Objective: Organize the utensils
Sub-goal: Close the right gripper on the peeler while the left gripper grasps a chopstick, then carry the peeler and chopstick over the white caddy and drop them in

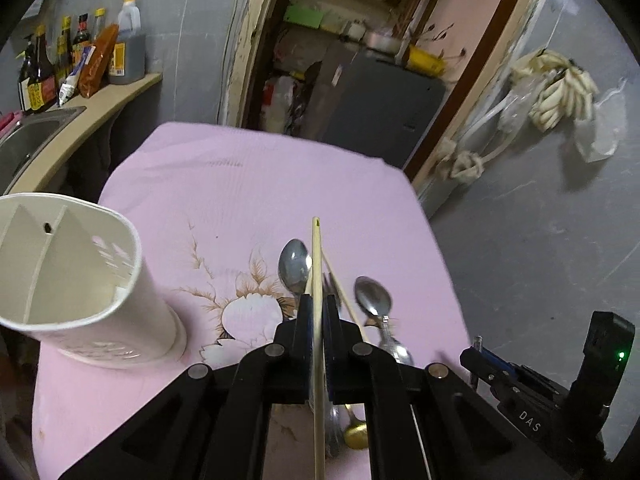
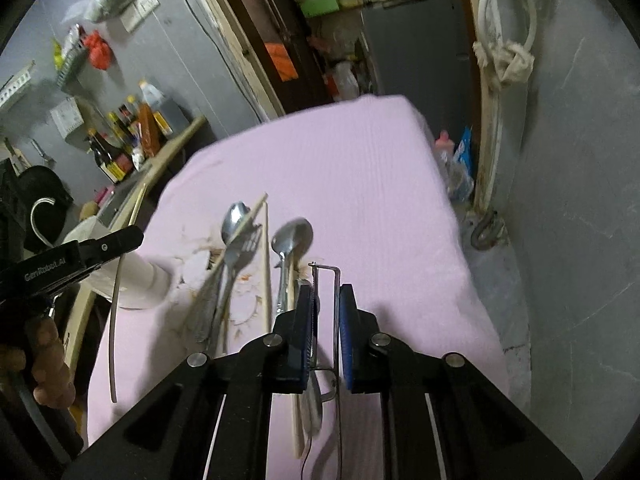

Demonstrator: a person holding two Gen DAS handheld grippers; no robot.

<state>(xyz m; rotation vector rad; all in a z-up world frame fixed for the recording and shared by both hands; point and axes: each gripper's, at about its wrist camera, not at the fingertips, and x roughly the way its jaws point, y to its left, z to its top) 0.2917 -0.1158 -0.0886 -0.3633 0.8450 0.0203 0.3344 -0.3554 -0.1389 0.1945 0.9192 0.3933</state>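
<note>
Above the pink flowered tablecloth (image 1: 240, 184), left gripper (image 1: 318, 312) pinching a pale wooden chopstick (image 1: 317, 264), right gripper (image 2: 325, 300) clamping a thin wire utensil (image 2: 336, 312); either liable to pivot loose before the white divided holder (image 1: 120, 280)

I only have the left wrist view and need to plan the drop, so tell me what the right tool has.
Observer: The right tool grips a thin wire utensil, with its pads against the two wires.
Operator: Now name what else lies loose.
Observer: A fork lies beside the leftmost spoon, and a loose chopstick crosses both.
Operator: Describe how my stick sits.
Observer: Your chopstick sticks out past the left tool on both sides. The longer part is on the side nearer the hand.
</note>
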